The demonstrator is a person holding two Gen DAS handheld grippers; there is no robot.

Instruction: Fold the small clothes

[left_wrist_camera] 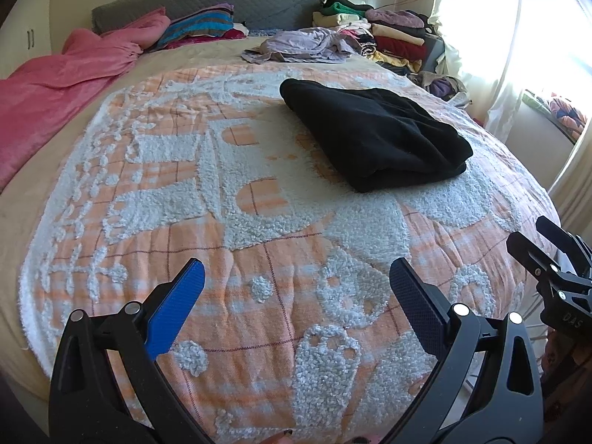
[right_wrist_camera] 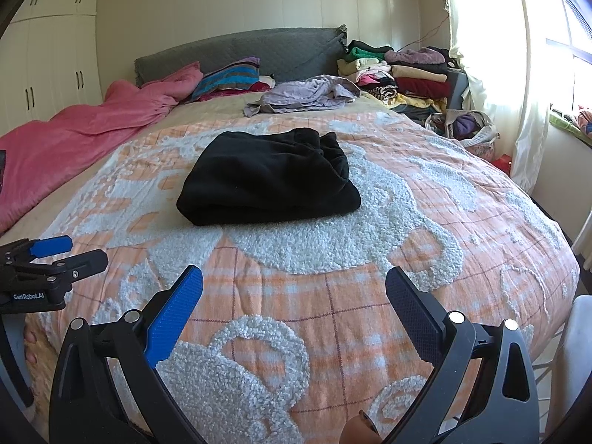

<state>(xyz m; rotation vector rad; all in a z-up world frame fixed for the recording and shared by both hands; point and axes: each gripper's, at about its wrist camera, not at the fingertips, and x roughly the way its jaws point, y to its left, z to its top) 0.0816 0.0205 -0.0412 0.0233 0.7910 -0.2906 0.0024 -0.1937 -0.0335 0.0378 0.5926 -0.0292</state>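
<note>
A black garment (left_wrist_camera: 373, 137) lies folded in a compact bundle on the orange and white bedspread (left_wrist_camera: 259, 259); it also shows in the right wrist view (right_wrist_camera: 270, 181). My left gripper (left_wrist_camera: 296, 277) is open and empty, held over the near end of the bed, well short of the garment. My right gripper (right_wrist_camera: 294, 283) is open and empty too, also near the foot of the bed. The right gripper shows at the right edge of the left wrist view (left_wrist_camera: 547, 251), and the left gripper at the left edge of the right wrist view (right_wrist_camera: 70, 251).
A crumpled lilac garment (right_wrist_camera: 307, 94) lies near the head of the bed. Stacks of folded clothes (right_wrist_camera: 403, 74) sit at the back right. A pink blanket (right_wrist_camera: 74, 129) runs along the left side, striped pillows (right_wrist_camera: 229, 77) by the grey headboard. A curtained window is at right.
</note>
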